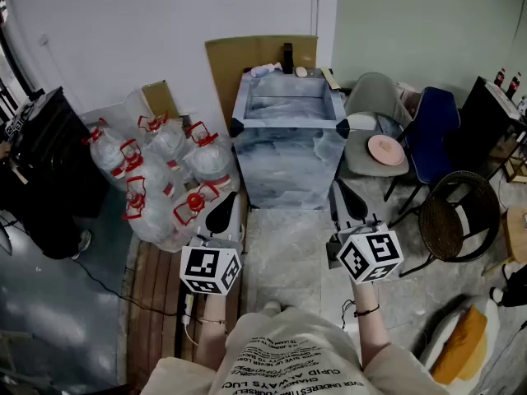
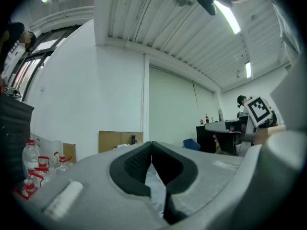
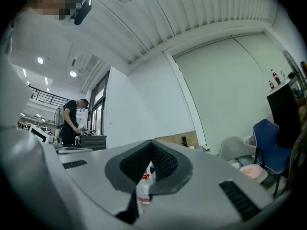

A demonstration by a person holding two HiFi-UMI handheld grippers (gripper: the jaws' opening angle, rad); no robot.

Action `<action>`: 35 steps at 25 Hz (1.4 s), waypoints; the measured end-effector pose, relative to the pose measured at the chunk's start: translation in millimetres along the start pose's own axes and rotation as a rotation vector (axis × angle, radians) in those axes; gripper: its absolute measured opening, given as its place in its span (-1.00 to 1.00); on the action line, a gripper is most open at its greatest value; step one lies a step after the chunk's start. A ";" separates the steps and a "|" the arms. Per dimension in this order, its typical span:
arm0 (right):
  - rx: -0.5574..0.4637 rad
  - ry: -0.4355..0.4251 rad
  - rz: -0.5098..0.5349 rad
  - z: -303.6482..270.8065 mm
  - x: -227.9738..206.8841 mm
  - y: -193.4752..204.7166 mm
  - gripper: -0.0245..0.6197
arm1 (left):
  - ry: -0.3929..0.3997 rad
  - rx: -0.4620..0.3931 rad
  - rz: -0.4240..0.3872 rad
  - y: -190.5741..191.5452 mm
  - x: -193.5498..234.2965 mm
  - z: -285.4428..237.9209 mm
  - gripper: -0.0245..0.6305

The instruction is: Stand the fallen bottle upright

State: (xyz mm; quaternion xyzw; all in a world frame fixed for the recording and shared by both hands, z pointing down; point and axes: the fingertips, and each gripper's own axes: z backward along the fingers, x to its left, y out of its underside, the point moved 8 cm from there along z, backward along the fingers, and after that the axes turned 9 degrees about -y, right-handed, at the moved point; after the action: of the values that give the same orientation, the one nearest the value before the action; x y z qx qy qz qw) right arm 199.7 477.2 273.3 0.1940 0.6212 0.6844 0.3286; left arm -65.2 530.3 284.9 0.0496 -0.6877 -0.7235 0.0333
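A small pale bottle [image 1: 265, 70] lies on its side on the far rim of the marbled grey table [image 1: 288, 167], next to a dark upright object [image 1: 288, 56]. My left gripper [image 1: 222, 208] is held level in front of the table's near left corner, its jaws shut and empty, tips touching [image 2: 151, 143]. At the near right corner is my right gripper [image 1: 346, 197], jaws also shut tip to tip [image 3: 152, 142]. Through the gap below its tips shows a clear bottle with red cap and label [image 3: 143, 191]; how far off it stands I cannot tell.
Several big water jugs with red handles [image 1: 156, 179] are piled left of the table on wooden slats [image 1: 156, 303]. Cardboard [image 1: 259, 56] leans on the back wall. A blue chair [image 1: 432, 134], a black round chair [image 1: 457, 216] and a pink plate [image 1: 385, 149] stand right.
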 end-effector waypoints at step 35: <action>-0.007 0.001 -0.058 9.4 -17.1 17.1 -0.91 | -0.074 -0.007 0.027 5.6 -6.0 4.8 0.05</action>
State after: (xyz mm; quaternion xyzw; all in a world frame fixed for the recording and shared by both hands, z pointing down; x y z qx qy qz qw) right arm 214.5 471.9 293.8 0.1745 0.6243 0.6769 0.3488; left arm -59.9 535.4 290.8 0.0135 -0.6865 -0.7268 0.0178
